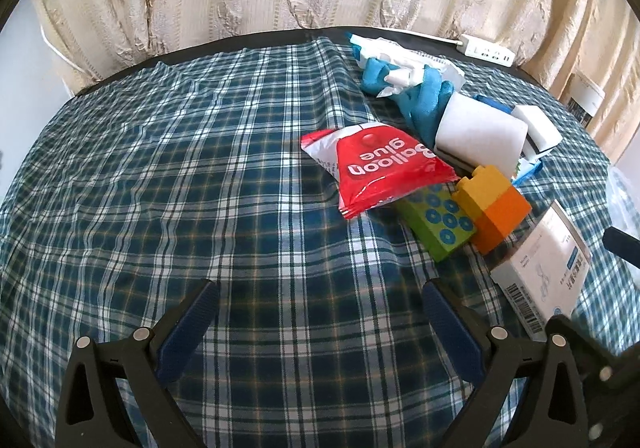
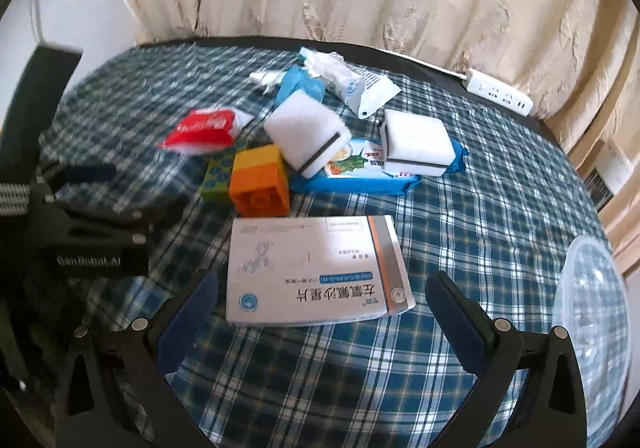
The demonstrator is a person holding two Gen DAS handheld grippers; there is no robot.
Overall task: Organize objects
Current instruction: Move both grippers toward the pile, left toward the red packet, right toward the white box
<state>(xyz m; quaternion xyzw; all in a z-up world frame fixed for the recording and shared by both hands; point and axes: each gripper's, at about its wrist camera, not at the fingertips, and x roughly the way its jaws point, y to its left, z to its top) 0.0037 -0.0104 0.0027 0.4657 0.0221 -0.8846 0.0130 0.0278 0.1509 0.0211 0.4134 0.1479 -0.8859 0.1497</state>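
Observation:
A pile of objects lies on the plaid tablecloth. A red Balloon glue packet lies beside a green block and a yellow-orange block. A white medicine box lies flat between the fingers of my right gripper, which is open around it. Two white sponges rest on a blue wipes pack. My left gripper is open and empty over bare cloth, left of the pile. It also shows in the right wrist view.
A clear plastic container sits at the right table edge. A white power strip lies at the back right. A blue cloth and white wrappers lie behind the pile. Curtains hang behind the table.

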